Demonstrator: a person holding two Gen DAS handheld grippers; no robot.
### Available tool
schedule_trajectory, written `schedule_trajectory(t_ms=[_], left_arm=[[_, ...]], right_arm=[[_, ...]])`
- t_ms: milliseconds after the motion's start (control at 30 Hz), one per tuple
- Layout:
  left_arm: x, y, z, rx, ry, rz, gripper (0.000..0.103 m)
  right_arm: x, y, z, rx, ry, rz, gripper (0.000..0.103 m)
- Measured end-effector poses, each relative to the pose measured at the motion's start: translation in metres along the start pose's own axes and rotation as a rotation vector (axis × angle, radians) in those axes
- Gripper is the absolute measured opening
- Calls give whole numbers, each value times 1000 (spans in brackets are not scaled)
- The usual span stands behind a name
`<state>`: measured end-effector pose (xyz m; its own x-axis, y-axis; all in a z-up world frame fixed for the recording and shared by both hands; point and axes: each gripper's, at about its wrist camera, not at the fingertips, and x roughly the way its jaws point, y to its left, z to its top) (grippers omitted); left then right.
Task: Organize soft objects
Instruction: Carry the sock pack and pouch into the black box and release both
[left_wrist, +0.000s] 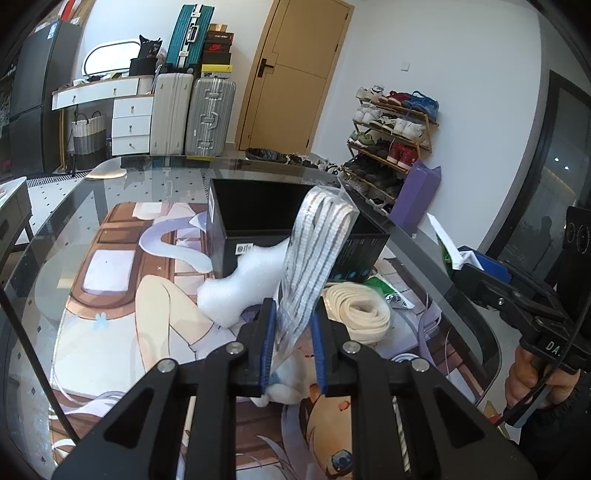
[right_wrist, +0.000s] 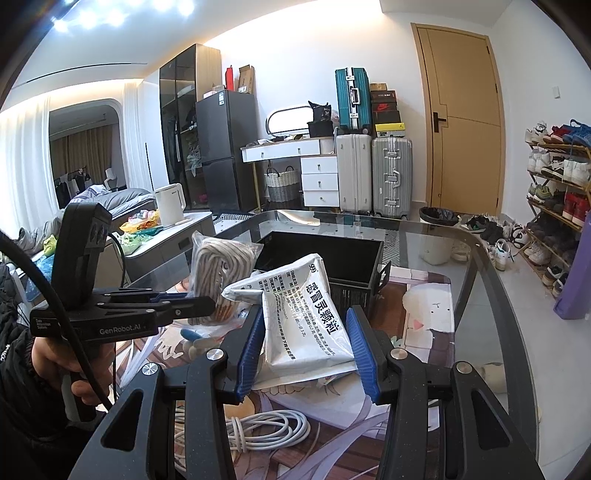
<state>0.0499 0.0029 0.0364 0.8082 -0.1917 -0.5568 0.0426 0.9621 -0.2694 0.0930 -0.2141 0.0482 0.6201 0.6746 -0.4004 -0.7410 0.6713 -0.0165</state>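
Gripping a clear bag of rope (left_wrist: 314, 251) between blue pads: left hand-held gripper (left_wrist: 293, 354) clenched on the bag's lower end. Bag standing nearly upright, long axis rising from the pads and leaning toward the black box (left_wrist: 258, 221), top end overlapping the box's near wall. Box directly ahead of and beyond this hand-held gripper, opening upward, apparently empty. Left hand-held gripper angled downward toward the counter (left_wrist: 110, 184).

Holding a white printed packet (right_wrist: 306, 325): right hand-held gripper (right_wrist: 306, 354) clamped across the packet's width, packet tilted, upper end toward the same box (right_wrist: 325, 251). Right hand-held gripper pitched slightly downward, to the right of the box's front.

Remaining near the box on the counter: white foam piece (left_wrist: 240, 291), cream strap coil (left_wrist: 362, 310), white cable (right_wrist: 266, 432).

Judgement: left hand nearer to the box; a short forward carry over the near wall needed.
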Motion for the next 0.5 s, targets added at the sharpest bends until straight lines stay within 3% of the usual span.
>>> schedule_trajectory(t_ms=[500], left_arm=[[-13, -7, 19, 20, -51, 7, 16]], right_arm=[[1, -2, 15, 11, -56, -13, 46]])
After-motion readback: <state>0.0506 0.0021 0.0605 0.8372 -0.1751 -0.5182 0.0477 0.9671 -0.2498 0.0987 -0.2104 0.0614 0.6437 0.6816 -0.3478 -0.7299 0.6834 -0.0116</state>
